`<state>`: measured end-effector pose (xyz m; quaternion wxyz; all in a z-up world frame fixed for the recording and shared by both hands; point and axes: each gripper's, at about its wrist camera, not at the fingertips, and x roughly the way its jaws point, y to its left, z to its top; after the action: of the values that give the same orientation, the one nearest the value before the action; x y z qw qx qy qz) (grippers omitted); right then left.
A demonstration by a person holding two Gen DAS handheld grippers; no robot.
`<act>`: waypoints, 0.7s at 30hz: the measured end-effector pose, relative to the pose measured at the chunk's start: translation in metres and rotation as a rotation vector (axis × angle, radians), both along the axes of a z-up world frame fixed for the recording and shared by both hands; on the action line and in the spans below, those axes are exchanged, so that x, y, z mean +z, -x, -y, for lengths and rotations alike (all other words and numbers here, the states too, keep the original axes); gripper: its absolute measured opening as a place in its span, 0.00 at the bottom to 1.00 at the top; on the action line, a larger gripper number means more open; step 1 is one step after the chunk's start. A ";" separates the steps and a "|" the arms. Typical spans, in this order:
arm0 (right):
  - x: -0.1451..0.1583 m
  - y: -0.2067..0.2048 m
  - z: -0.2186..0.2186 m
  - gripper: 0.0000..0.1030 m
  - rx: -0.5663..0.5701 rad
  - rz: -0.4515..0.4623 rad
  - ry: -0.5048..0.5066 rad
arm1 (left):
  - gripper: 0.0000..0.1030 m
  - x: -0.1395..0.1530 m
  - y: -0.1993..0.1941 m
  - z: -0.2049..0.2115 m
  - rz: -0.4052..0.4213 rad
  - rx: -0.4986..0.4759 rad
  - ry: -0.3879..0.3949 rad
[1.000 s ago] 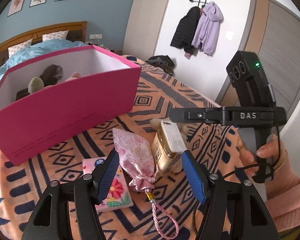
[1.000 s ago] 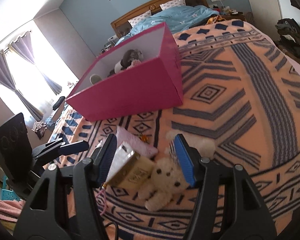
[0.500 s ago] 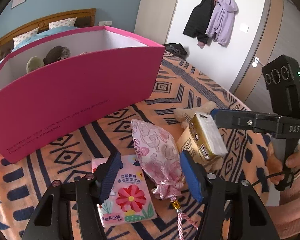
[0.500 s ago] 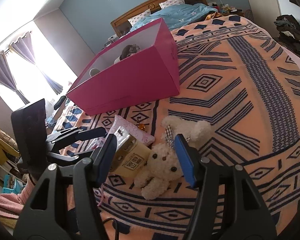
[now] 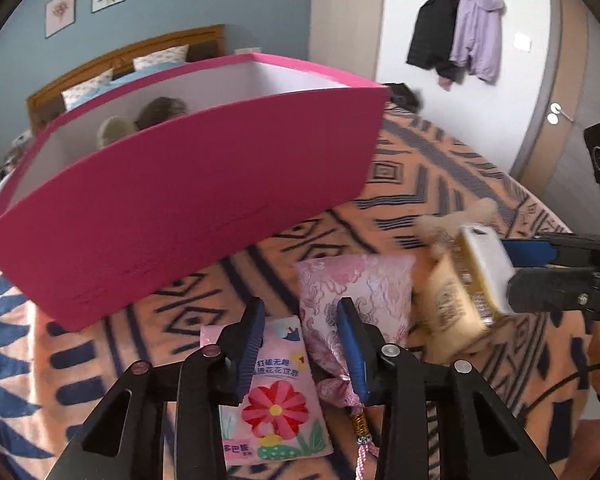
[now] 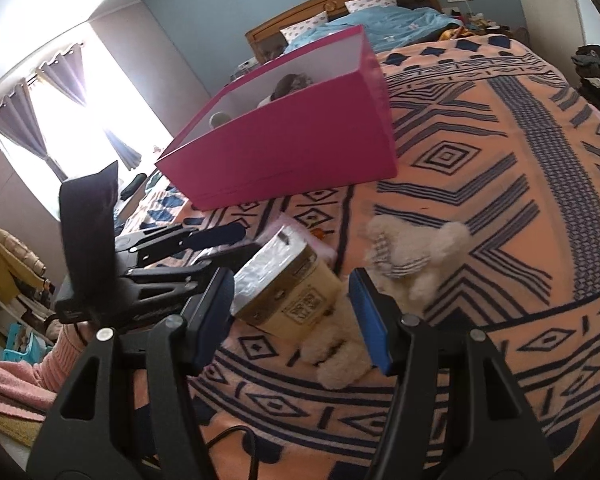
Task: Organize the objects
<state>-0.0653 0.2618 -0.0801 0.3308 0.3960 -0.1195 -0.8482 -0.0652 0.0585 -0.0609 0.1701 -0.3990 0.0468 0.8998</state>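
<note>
**Two pickups beside the box**

Left wrist: our left gripper (image 5: 302, 338), jaws apart, straddles the pink brocade drawstring pouch (image 5: 354, 300) near the magenta cardboard box (image 5: 180, 216); we should centre before closing.

Right wrist: our right gripper (image 6: 292, 316), jaws apart, brackets the tan silver-topped carton (image 6: 286, 290); square up first.

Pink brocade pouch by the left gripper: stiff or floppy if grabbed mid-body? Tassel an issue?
Likely floppy: the pink brocade pouch looks like soft stuffed fabric, so it should squash between the left gripper pads. Probably light. The tassel cord hangs loose from the cinched neck and may dangle or snag.
</note>
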 end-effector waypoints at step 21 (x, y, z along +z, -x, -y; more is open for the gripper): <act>-0.007 0.024 0.008 0.60 0.022 0.041 0.095 | 0.41 0.022 -0.022 0.021 -0.029 -0.101 -0.191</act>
<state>-0.0890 0.2542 -0.0875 0.3559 0.3985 -0.1620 -0.8296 -0.0429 0.0372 -0.0386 0.2516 -0.3651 -0.0167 0.8962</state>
